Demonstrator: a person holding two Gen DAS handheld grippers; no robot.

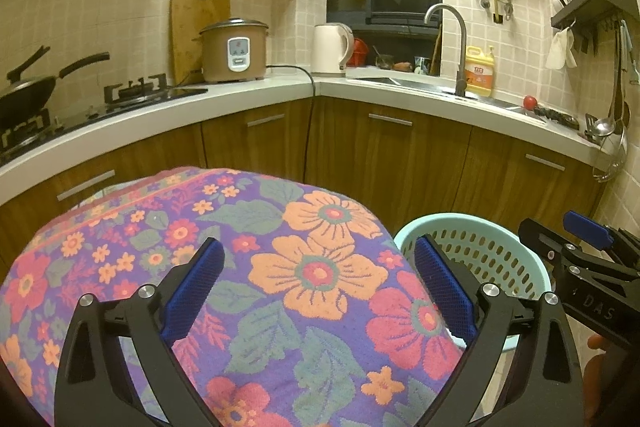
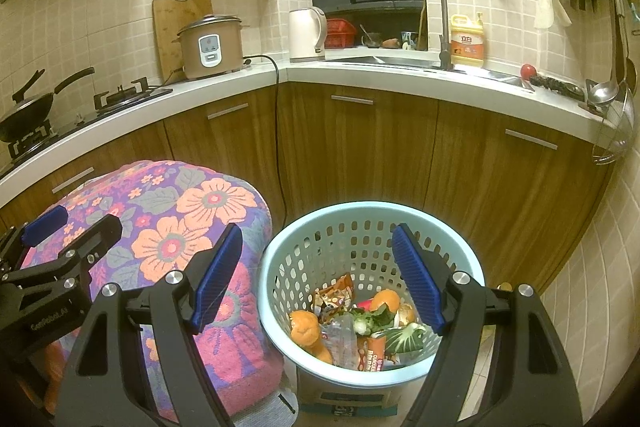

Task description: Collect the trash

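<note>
A pale blue perforated basket point(image 2: 280, 259) stands on the floor, seen from above in the right wrist view. In it lie orange peels point(image 2: 306, 325), a snack wrapper point(image 2: 338, 291), leafy greens point(image 2: 404, 337) and clear plastic. My right gripper point(image 2: 318, 231) hangs open over the basket's left half with nothing between its pads. My left gripper point(image 1: 319, 247) stands wide open above a floral cloth point(image 1: 280, 267) draped over a rounded surface, and its pads hold nothing. The basket point(image 1: 480, 239) sits just right of that cloth. Each gripper shows at the edge of the other's view.
Brown cabinets point(image 2: 360, 155) under a white L-shaped counter point(image 2: 400, 73) close off the back. On the counter are a wok point(image 2: 28, 115), a rice cooker point(image 2: 210, 47), a kettle point(image 2: 306, 35), the sink tap point(image 2: 440, 7) and a yellow detergent bottle point(image 2: 466, 41). A black cord point(image 2: 276, 131) hangs down the cabinets.
</note>
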